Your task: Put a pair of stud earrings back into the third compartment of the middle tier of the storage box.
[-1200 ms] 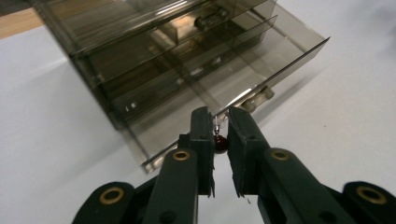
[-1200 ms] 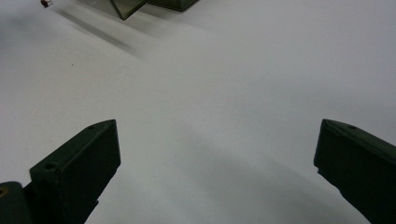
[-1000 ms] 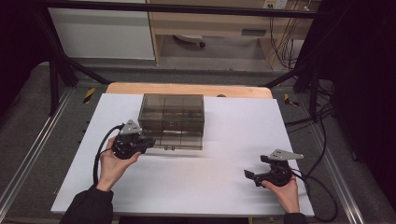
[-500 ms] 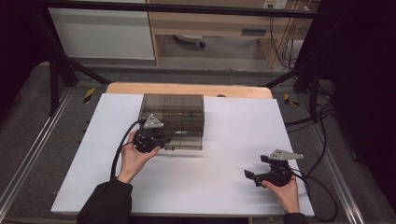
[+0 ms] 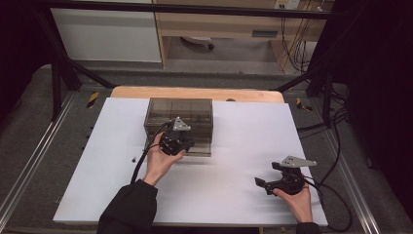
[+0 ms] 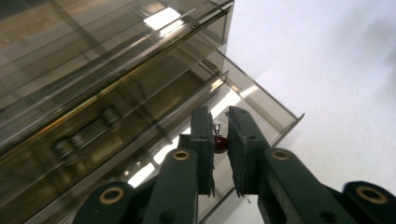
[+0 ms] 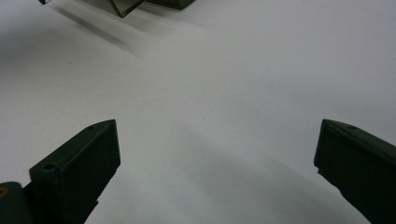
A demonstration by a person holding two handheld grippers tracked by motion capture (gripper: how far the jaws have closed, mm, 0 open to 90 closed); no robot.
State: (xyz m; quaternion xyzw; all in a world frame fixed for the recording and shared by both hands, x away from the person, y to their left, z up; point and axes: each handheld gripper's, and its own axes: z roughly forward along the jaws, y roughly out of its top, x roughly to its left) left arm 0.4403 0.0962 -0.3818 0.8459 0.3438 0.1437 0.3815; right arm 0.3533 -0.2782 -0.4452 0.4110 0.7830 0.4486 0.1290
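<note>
Smoky drawer box (image 5: 180,117): bottom drawer (image 6: 261,100) stood open.
Left gripper (image 6: 220,140): pinched a small red bead (image 6: 220,143).
Right gripper (image 7: 217,168): jaws spread wide.

no readable text, no labels

One drawer cabinet (image 5: 180,117), two claws

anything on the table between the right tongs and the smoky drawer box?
Nothing: in the high view, bare white table separates the right tongs from the drawer box; the right gripper view agrees.
</note>
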